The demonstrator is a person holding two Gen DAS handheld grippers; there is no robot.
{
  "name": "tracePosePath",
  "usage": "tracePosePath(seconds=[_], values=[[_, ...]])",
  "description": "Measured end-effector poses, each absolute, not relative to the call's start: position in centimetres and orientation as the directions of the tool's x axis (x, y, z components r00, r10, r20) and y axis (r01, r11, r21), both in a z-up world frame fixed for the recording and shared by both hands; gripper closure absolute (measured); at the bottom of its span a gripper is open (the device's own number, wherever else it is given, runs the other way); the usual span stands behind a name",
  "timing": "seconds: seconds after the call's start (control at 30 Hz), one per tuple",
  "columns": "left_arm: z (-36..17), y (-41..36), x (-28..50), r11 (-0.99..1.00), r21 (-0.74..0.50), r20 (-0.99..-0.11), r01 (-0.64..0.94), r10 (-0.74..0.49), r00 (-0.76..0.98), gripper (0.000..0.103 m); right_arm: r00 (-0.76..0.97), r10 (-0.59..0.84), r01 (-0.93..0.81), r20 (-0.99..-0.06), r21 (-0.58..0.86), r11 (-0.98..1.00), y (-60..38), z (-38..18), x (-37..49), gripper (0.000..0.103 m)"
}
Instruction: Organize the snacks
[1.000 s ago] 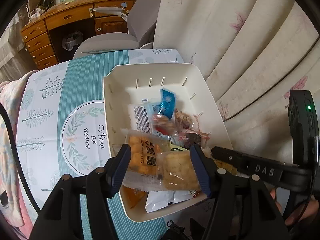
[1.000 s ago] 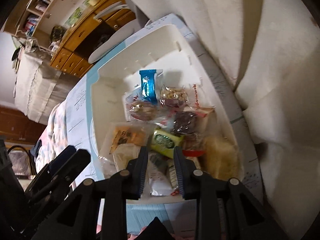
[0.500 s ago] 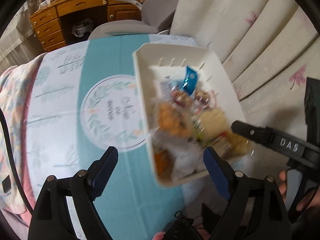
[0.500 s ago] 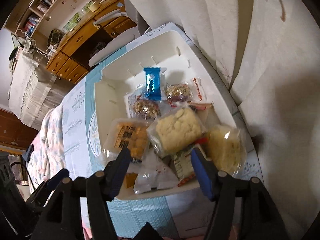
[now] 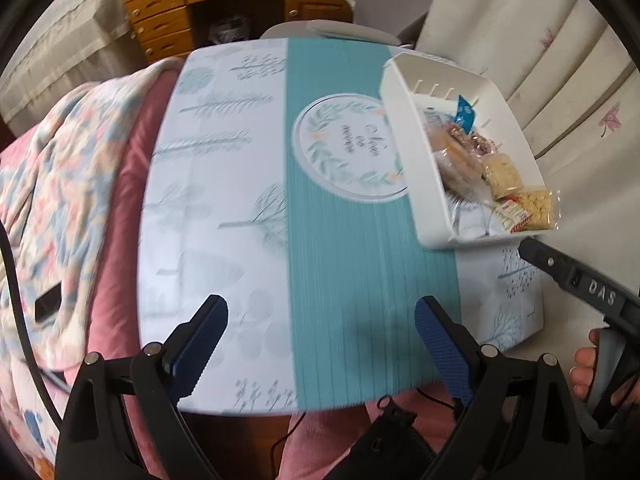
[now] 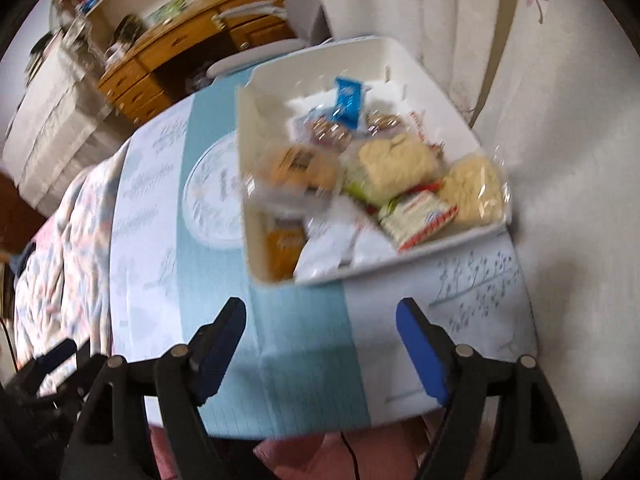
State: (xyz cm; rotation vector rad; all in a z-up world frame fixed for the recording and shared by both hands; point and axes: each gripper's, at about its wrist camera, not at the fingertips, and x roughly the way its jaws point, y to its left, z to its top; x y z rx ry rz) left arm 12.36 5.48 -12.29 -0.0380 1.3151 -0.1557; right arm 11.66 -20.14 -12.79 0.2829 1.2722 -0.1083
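Note:
A white bin (image 5: pixel 414 152) stands at the table's right side; it also shows in the right wrist view (image 6: pixel 248 128). It holds several wrapped snacks: a blue packet (image 6: pixel 347 100), pale cracker packs (image 6: pixel 394 160) and an orange-printed pack (image 6: pixel 298 166). My left gripper (image 5: pixel 320 340) is open and empty over the near table edge, left of the bin. My right gripper (image 6: pixel 320 336) is open and empty just in front of the bin. The right gripper's finger (image 5: pixel 576 280) shows in the left wrist view.
The table (image 5: pixel 224 200) has a teal and white leaf-print cloth. A floral quilt (image 5: pixel 56 168) lies on the left with a dark phone (image 5: pixel 47 303) on it. A wooden desk (image 5: pixel 240 0) and grey chair (image 5: pixel 332 30) stand behind. A curtain (image 6: pixel 560 120) hangs on the right.
Both grippers let go of their snack packs into the bin, opened wide and pulled back toward the near table edge. The left gripper swung leftward.

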Motion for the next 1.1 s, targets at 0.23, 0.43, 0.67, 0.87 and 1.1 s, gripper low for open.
tracePosePath(seconds=[0.23,0.43,0.67,0.87,1.1], values=[[-8.0,6.9,9.3,0.994,-0.098,-0.934,0.056,-0.111,0.338,0.001,0.222,0.177,0.154,-0.959,0.213,0.965,-17.7,-10.4,9.5,0.018],[-4.4,6.0,8.2,0.994,-0.107,-0.908,0.002,-0.099,0.406,0.001,0.235,0.201,-0.002,-0.951,0.207,0.978,-16.2,-6.0,7.5,0.013],[-2.5,3.0,5.9,0.998,-0.059,-0.891,-0.010,-0.048,0.451,0.001,0.366,0.162,-0.030,-0.917,0.162,0.986,-17.1,-2.4,5.4,0.002],[-2.6,1.3,4.9,0.999,-0.017,-0.884,-0.041,0.004,0.467,0.001,0.373,0.165,-0.023,-0.913,0.169,0.985,-18.0,-3.0,4.4,0.002],[-3.9,-0.8,4.7,1.000,0.008,-0.896,-0.028,0.020,0.443,0.001,0.420,0.137,0.003,-0.897,0.153,0.988,-19.5,-3.1,3.9,0.001]])
